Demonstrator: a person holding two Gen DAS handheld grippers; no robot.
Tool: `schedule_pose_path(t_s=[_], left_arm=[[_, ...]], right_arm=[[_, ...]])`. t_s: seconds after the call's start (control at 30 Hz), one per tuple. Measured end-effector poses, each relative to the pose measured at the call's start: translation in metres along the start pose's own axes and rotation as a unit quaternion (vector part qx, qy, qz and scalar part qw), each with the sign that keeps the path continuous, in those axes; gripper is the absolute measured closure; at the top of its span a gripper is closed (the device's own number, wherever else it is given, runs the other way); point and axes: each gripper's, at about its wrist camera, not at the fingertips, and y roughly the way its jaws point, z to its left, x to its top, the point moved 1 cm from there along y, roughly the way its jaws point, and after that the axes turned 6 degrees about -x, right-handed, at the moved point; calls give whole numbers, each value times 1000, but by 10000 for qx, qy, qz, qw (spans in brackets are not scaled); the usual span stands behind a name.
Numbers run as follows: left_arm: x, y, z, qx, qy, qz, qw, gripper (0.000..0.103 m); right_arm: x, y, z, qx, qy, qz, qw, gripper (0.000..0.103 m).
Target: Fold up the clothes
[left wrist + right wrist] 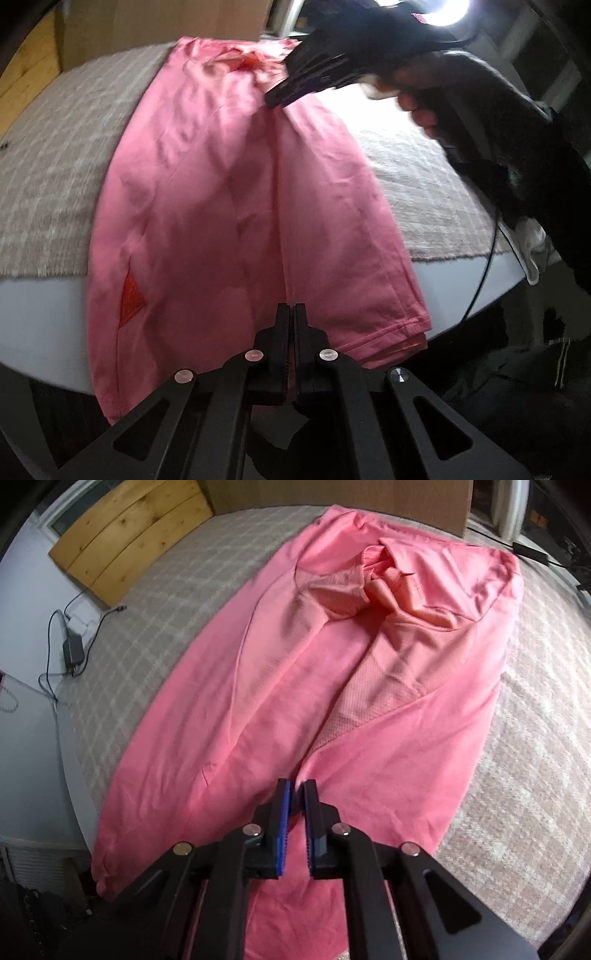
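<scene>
A pink garment (258, 686) lies lengthwise across the grey checked cloth (166, 602) on the white desk (37, 325), its near hem hanging over the desk's rounded edge. The left claw (290, 314) is pressed together at that hem. The right claw (297, 794) is clamped on a fabric fold mid-garment. Bare cloth flanks both long sides.

The garment (280, 686) lies on the blanket (517, 775), its hem overhanging the table (37, 325).
</scene>
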Motion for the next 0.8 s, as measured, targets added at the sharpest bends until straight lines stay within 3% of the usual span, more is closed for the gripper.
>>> schedule_pose_path(t_s=[0.17, 0.37, 0.53, 0.63, 0.7, 0.73, 0.8], left_arm=[[-4, -8, 1, -57, -115, -36, 9999, 97], [-19, -44, 14, 74, -201, -190, 9996, 92], [-37, -69, 57, 556, -370, -46, 9978, 86], [-40, -73, 79, 527, -567, -2, 9970, 86], [-37, -67, 82, 467, -531, 41, 9975, 81], [-35, -63, 82, 450, -473, 68, 9978, 77], [-28, -56, 78, 438, -323, 79, 9985, 71]], right_arm=[[-24, -36, -1, 373, 11, -553, 9978, 83], [-101, -34, 20, 398, -364, -328, 9980, 83], [-156, -37, 36, 159, -370, -299, 9987, 83], [-194, -63, 32, 120, 223, -566, 9981, 83], [-218, -77, 23, -192, 795, -767, 9937, 74], [-225, -80, 20, -315, 1030, -840, 9906, 64], [-235, -78, 17, -356, 1382, -844, 9862, 61]])
